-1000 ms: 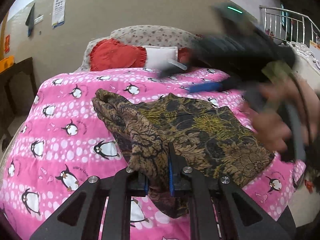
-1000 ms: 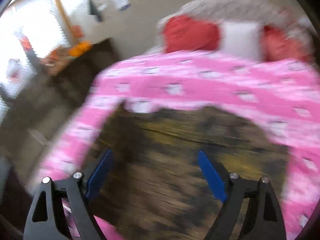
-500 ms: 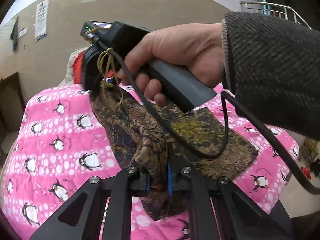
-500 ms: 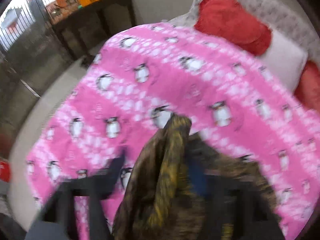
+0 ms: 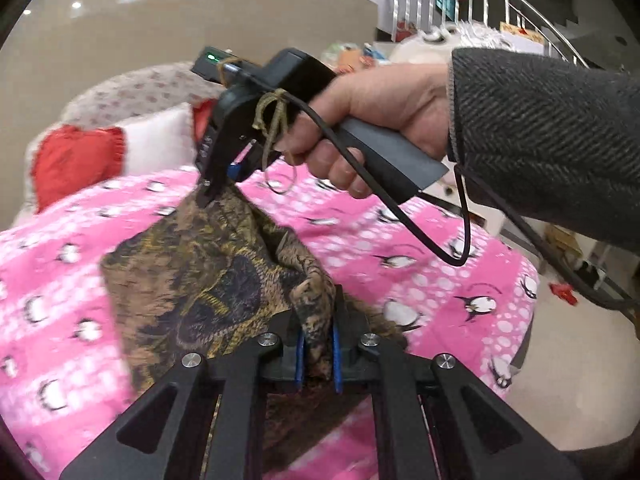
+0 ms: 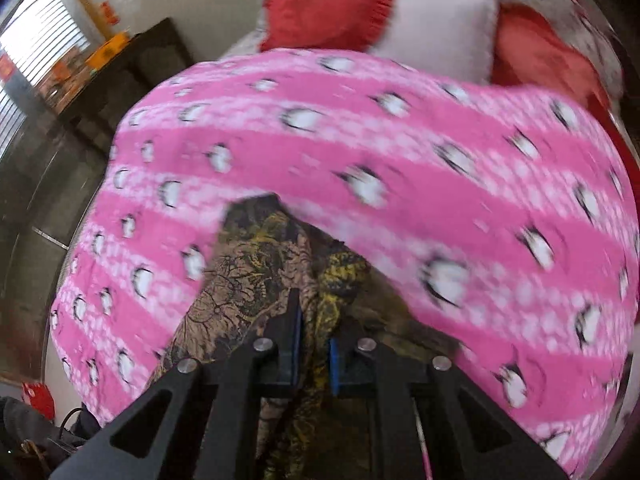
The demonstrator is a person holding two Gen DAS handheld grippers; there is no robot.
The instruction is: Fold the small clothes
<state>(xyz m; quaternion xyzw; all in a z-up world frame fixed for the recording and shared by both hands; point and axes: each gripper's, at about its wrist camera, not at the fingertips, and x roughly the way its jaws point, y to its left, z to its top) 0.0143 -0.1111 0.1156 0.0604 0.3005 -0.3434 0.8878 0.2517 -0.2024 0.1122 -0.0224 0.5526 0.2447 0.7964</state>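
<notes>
A brown and gold patterned garment (image 5: 208,280) lies partly lifted over the pink penguin blanket (image 5: 420,248). My left gripper (image 5: 318,354) is shut on a bunched fold at its near edge. A person's hand (image 5: 384,108) holds my right gripper (image 5: 208,196), which points down onto the garment's far corner. In the right wrist view the right gripper (image 6: 314,356) has its jaws closing, with a ridge of the garment (image 6: 248,272) pinched between the blue pads. The cloth hangs taut between the two grips.
Red pillows (image 5: 76,160) and a white pillow (image 5: 156,148) sit at the head of the bed. A dark side table (image 6: 132,64) stands to the bed's left. A grey sleeve (image 5: 552,140) and a cable cross the upper right. A stair railing (image 5: 480,0) is behind.
The right gripper went from wide open to closed on the garment's far corner. Both hands swung sideways, and the cloth now stretches between the two grips.
</notes>
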